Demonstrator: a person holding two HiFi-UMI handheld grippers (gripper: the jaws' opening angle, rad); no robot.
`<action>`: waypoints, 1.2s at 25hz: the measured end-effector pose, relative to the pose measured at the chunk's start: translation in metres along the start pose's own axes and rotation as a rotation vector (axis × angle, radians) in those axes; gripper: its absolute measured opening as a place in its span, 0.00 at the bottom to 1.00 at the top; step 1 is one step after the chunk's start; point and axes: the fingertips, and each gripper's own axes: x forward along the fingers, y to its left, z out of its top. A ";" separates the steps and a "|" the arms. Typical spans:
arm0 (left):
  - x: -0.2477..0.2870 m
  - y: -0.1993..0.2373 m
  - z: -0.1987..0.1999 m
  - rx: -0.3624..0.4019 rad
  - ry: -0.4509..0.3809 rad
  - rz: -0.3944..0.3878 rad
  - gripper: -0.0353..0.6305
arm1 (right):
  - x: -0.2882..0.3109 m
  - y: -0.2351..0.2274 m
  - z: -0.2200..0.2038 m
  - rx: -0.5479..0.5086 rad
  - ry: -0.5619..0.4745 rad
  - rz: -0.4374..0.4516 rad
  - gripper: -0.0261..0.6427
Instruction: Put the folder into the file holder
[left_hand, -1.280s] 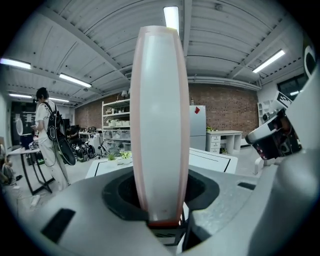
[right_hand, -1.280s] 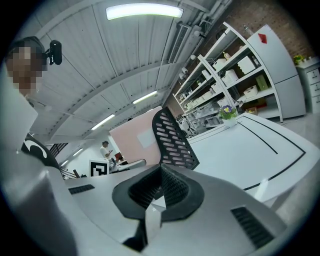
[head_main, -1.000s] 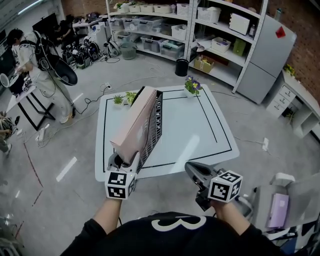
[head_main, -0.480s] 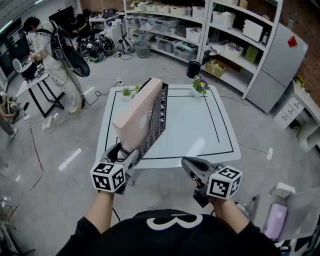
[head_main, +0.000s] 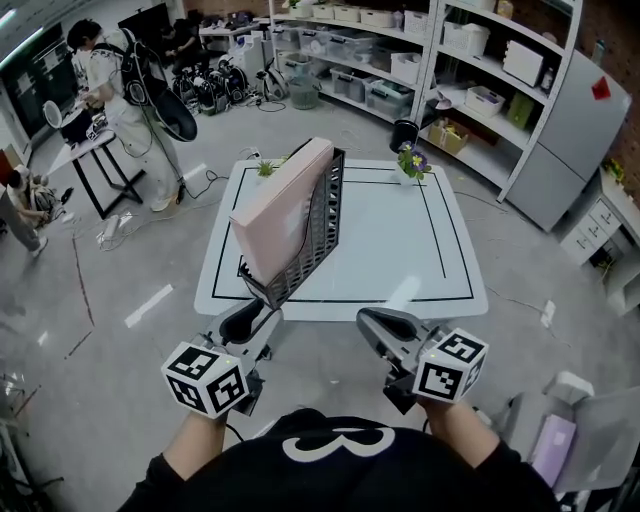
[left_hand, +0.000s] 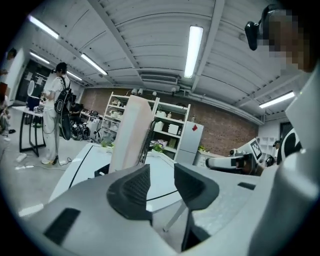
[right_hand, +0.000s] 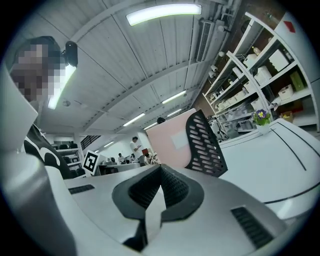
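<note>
Now that the left gripper (head_main: 245, 322) has drawn back off the near edge of the square white table (head_main: 400, 250), the head view shows the pale pink cardboard folder (head_main: 285, 205) standing unaided in the black metal mesh file holder (head_main: 318, 235) on the table's left side, so the task looks done. The left gripper view shows its jaws closing on nothing. The right gripper view shows the right gripper (right_hand: 160, 172) clenched and empty.

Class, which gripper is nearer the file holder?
Left. The left gripper, jaws closing with nothing between them, sits just off the near end of the file holder; the right gripper is farther off, to its right.
</note>
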 end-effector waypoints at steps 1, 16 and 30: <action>-0.002 -0.009 0.001 -0.007 -0.009 -0.019 0.25 | -0.001 0.002 0.000 0.001 0.002 0.008 0.04; 0.000 -0.063 -0.010 0.003 -0.007 -0.160 0.06 | -0.012 0.011 -0.008 -0.056 0.037 0.025 0.04; 0.004 -0.041 -0.020 -0.014 0.004 -0.132 0.06 | 0.009 0.004 -0.020 -0.037 0.079 0.029 0.04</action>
